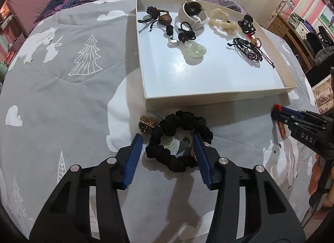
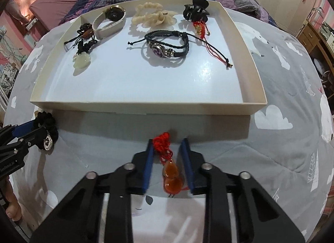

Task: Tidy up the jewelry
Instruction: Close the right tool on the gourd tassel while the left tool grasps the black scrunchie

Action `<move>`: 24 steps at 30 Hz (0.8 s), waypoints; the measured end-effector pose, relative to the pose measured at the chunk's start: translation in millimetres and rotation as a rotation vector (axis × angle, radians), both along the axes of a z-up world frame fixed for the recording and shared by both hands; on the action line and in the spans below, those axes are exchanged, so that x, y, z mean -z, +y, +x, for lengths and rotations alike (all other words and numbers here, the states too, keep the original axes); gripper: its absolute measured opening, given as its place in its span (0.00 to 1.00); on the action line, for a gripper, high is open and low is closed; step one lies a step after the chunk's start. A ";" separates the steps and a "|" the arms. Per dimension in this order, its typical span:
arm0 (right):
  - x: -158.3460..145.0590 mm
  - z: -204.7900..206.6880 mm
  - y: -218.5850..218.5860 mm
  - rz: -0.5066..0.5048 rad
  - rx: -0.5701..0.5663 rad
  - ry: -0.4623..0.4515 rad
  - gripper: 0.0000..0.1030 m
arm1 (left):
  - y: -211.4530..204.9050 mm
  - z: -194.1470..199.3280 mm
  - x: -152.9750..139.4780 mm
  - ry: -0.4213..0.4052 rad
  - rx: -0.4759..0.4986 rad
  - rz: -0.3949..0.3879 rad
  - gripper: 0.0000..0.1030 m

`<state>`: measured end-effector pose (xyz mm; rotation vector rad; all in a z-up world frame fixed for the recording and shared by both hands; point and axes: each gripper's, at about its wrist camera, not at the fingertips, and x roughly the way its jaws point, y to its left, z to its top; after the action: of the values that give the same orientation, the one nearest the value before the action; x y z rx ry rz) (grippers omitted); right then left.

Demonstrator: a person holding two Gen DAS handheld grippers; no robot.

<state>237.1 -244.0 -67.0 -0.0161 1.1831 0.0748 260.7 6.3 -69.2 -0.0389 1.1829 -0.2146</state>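
- The left tongs [image 1: 167, 138] pointed steeply down at the bed, blue pads straddling a black scrunchie [image 1: 179, 140] that lay on the grey printed quilt [image 1: 62, 96] just below the tray's near wall.
- In the left wrist view, the pad at 3 o'clock touched the scrunchie's ring beside a small gold charm; the pad at 9 o'clock stood just clear of the fabric, so the tongs were half spread and not yet pinching.
- A gold-and-black hair clip [image 1: 146, 124] lay at 10 o'clock of the scrunchie, touching it.
- The right tongs [image 2: 168, 149] were narrowed around an orange gourd pendant [image 2: 172, 178] with a red knotted cord [image 2: 162, 142]. The left pad touched the cord; whether both pads gripped could not be told.
- The white tray [image 2: 135, 105] sat on the quilt at 12 o'clock of both tongs.
- Inside it, along the far wall, lay a white-strapped watch [image 2: 110, 21], a cream braided scrunchie [image 2: 152, 16] and a black claw clip [image 2: 196, 10].
- A black braided bracelet [image 2: 167, 46] with a purple stud lay mid-tray, a red cord charm [image 2: 200, 30] at its 2 o'clock.
- A pale jade pendant [image 2: 81, 61] on black cord lay at the tray's 9 o'clock side.
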 end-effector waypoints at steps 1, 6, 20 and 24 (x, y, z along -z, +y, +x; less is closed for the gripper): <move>-0.1 0.2 0.5 0.000 0.000 -0.001 0.18 | 0.3 0.0 0.1 -0.001 0.001 0.003 0.44; -0.5 0.5 0.4 0.009 0.000 -0.007 0.11 | -1.2 0.4 1.4 -0.011 0.001 0.040 0.26; -14.5 -10.7 -0.7 0.010 0.005 -0.044 0.07 | -15.1 -16.1 -23.8 -0.082 0.018 0.052 0.07; -29.5 -16.4 -3.3 0.025 0.010 -0.072 0.07 | -30.2 -29.4 -47.9 -0.139 0.050 0.061 0.07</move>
<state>220.7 -247.2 -37.5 0.0089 1.1097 0.0796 231.3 -23.9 -21.3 0.0581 1.0517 -0.2212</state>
